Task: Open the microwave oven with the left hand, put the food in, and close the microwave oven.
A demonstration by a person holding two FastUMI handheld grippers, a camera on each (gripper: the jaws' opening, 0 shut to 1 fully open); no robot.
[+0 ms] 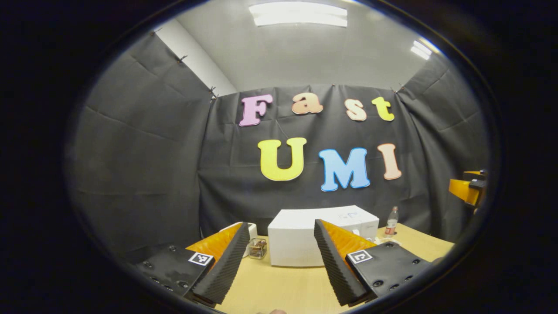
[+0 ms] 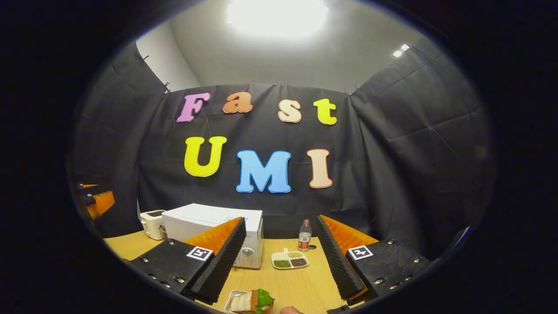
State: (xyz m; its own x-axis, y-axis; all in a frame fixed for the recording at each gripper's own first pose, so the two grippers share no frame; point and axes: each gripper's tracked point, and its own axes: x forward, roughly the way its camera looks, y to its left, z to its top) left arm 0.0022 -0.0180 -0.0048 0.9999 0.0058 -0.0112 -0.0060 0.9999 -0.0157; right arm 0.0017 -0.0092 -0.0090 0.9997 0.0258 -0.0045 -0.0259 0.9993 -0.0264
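White, boxy, hard-shelled: microwave [image 1: 305, 237] low centre of the left gripper view, on a wooden table [image 1: 283, 288], door shut as far as can be judged. Seen framed between the two fingers of the left gripper [image 1: 281, 257], which stand wide apart, clamped on nothing, well short of the oven. Left of it, partly hidden behind the left finger, a white toaster [image 1: 252, 230] and a small clear jar [image 1: 258, 248]; right of it a bottle [image 1: 391, 221]. At far right edge, mid-height, the other gripper [image 1: 468, 189] poking in.

Across in the right gripper view: far left edge, a piece of the left gripper; then toaster, then microwave [image 2: 209, 222] left of centre, its knob [image 2: 247, 251] showing on the front at the right end. Centre bottom, sandwich [image 2: 253, 301] on a small tray [image 2: 231, 298] — bread slices with green lettuce, lying low between the spread, empty fingers of the right gripper [image 2: 279, 257]. Beyond it a divided dish [image 2: 290, 260] of grains or beans, then the bottle.

Likely handling: oven heavy and stiff, unlikely to slide much; door best taken at its free edge or handle near the knob side, handle itself too small to make out. Sandwich soft, light, loose-layered, easily crushed or shed; safer to grip the tray rim than the bread, and to carry it level.
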